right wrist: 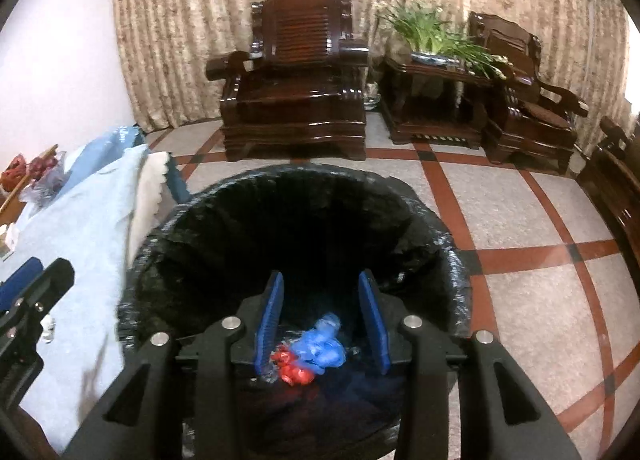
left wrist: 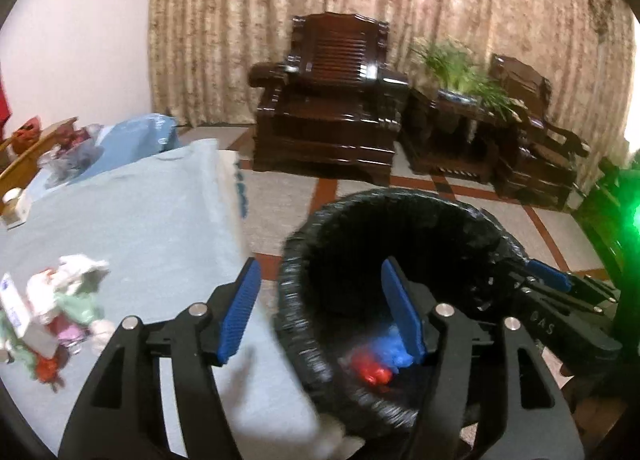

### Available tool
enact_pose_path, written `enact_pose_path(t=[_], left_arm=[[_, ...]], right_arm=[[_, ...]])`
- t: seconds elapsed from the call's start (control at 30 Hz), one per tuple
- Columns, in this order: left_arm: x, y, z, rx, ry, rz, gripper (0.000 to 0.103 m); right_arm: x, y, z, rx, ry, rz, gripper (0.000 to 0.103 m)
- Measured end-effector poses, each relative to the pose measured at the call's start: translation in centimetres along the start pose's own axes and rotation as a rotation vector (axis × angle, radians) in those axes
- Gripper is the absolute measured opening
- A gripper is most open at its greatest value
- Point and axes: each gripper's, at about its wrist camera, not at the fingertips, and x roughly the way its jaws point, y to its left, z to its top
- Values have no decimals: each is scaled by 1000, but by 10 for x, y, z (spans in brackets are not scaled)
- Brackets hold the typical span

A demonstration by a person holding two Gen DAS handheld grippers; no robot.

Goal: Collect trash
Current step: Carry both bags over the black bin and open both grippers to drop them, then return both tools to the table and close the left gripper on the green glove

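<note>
Gaping tools point(right wrist: 322, 324) (empty) over bin point(right wrist: 420, 220)

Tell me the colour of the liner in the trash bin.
Black. The bin liner shows best in the right wrist view, glossy and crinkled at the rim.

Pale letters "OAS" — partly blurred — on the black body of the right tool point(left wrist: 548, 280).

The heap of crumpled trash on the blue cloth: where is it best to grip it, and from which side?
Probably the white crumpled wad on top of the heap, taken from above with the left gripper: it stands highest and loose, while the table cloth below is flat.
</note>
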Motion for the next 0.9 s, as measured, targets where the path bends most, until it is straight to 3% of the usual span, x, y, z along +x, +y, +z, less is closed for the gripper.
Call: enact_pose_path(t=[0.1, 0.2, 0.37, 0.53, 0.73, 0.9], left_arm=[[-22, 28, -4, -35, -3, 64, 70], [-47, 63, -12, -81, -2, 134, 74], [-101, 137, -36, -180, -20, 302, 83], [-150, 198, -58, -266, -23, 444, 85], [-189, 247, -76, -340, -37, 525, 85], [-180, 265, -86, -366, -30, 531, 85]], right_arm=[[-11, 24, 2, -46, -3, 30, 45], [-29, 49, -4, -62, -9, 128, 51], [-57, 113, -17, -171, -26, 236, 52], [-71, 175, -36, -256, -27, 321, 53], [-73, 230, -54, -328, 13, 417, 53], [-69, 265, -63, -383, 36, 480, 53]])
